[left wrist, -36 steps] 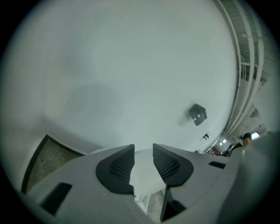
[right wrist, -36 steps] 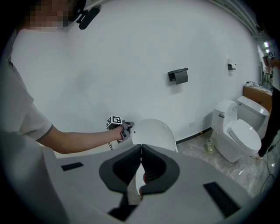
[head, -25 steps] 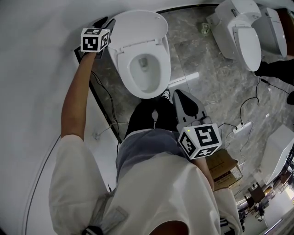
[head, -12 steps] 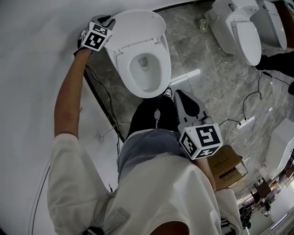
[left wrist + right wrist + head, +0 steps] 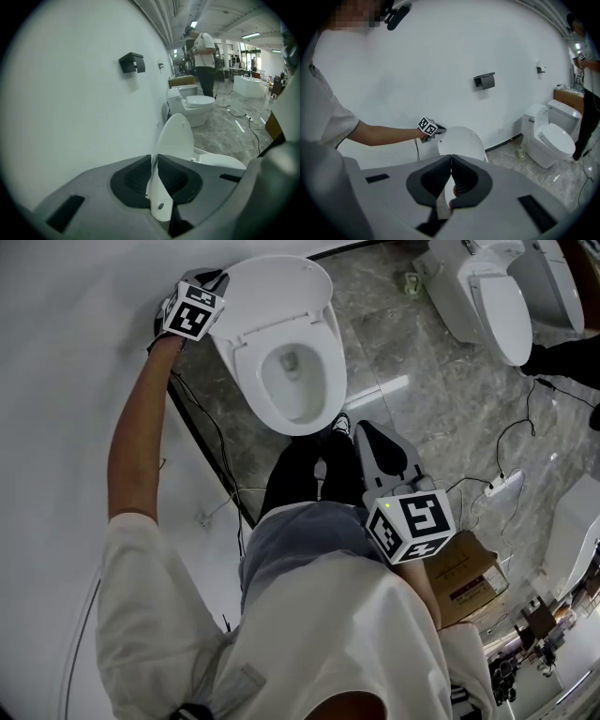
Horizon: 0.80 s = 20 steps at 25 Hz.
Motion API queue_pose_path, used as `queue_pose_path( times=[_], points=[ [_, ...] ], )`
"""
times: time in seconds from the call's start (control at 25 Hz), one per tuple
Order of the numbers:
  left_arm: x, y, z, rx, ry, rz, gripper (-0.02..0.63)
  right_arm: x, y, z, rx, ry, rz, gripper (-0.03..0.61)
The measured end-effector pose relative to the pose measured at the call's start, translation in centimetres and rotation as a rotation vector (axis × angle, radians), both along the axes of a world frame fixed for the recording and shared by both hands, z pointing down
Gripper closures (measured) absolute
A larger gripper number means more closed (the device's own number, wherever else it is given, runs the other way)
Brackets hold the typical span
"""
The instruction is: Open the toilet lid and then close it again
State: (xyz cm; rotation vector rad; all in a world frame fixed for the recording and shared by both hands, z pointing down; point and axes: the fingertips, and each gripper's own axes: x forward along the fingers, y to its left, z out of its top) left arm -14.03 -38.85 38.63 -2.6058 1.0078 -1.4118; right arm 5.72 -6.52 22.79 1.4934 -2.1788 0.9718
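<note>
Left gripper (image 5: 153, 159), jaws just closing, clamps the raised lid (image 5: 176, 136) by its edge; right gripper (image 5: 451, 161) is closed, empty. Keep the pinch and lower gently.

White wall (image 5: 440, 56), black holder (image 5: 484, 80) mounted. Grey marble floor (image 5: 422, 343), black skirting (image 5: 502, 142) at wall foot. Other toilets (image 5: 548, 133) along wall. Cables (image 5: 511, 442), cardboard box (image 5: 464, 582) on floor. Strip lights (image 5: 251, 35) overhead.
</note>
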Motion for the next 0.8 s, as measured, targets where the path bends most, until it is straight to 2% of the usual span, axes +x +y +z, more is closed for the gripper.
queue_pose_path(
  times=[0.28,0.52,0.68,0.8],
  points=[
    [0.2,1.0,-0.2,0.016,-0.006,-0.021,0.574,0.1,1.2,0.3,-0.016,-0.011,-0.010,0.568],
    [0.6,2.2,-0.7,0.004,0.042,-0.059,0.574,-0.5,2.5,1.7,-0.043,-0.026,-0.061,0.568],
    [0.9,3.2,-1.6,0.018,0.047,-0.073,0.574,-0.5,3.1,1.7,-0.029,-0.031,-0.095,0.568],
    [1.1,4.9,-1.2,-0.007,0.047,-0.090,0.574,-0.1,4.0,1.2,-0.019,-0.037,-0.109,0.568]
  ],
)
